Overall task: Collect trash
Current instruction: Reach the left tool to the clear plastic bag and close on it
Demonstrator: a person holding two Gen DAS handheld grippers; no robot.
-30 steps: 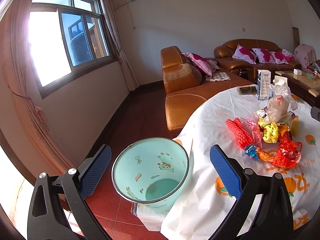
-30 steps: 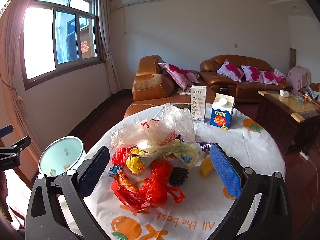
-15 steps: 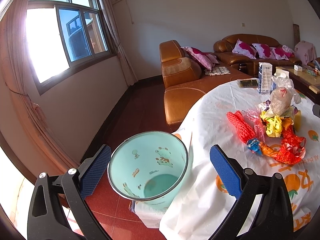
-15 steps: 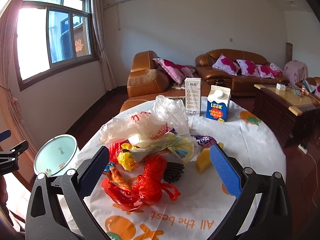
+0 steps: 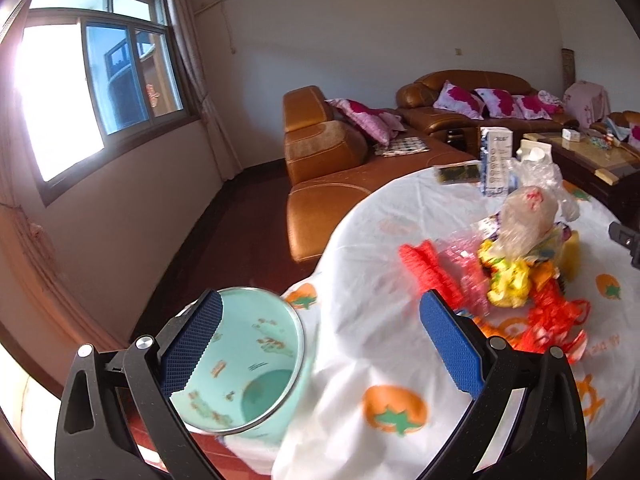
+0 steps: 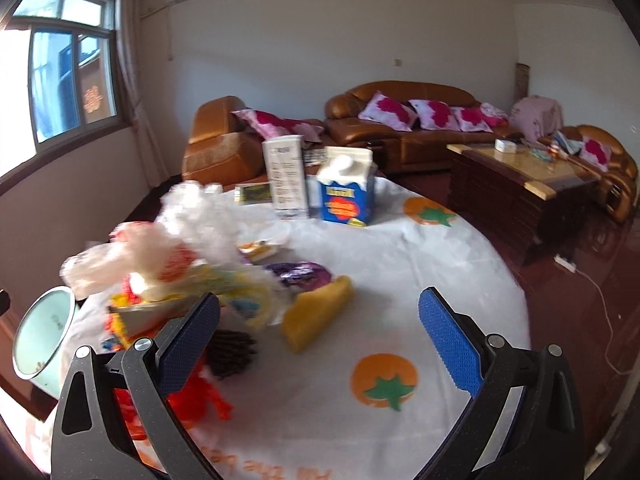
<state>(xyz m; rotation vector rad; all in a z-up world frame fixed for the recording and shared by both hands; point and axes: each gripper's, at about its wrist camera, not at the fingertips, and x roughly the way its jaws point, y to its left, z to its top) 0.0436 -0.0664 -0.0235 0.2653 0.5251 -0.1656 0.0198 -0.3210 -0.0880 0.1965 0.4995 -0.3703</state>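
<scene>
Blue ribbed pads line both tools, and each one has its fingers spread wide with nothing between them. The left tool [image 5: 320,344] hangs over the edge of the round counter [image 5: 384,272], its left finger above the pale green waste bin [image 5: 248,364] that stands on the red floor right against the hanging white cloth with orange fruit prints. The right tool [image 6: 320,340] hovers over the counter, with the trash heap [image 6: 192,280] just ahead and to its left: red netting [image 5: 424,268], a yellow crumpled wrapper [image 5: 508,280], clear plastic bags [image 6: 200,224], a purple foil wrapper [image 6: 300,276] and a yellow wedge-shaped piece [image 6: 316,320], blurred in this view. Behind the heap stand a tall white carton [image 6: 286,176] and a blue milk carton [image 6: 346,188], side by side. Further off is a brown leather sofa [image 6: 404,128] with pink cushions and a wooden coffee table [image 6: 520,184].
</scene>
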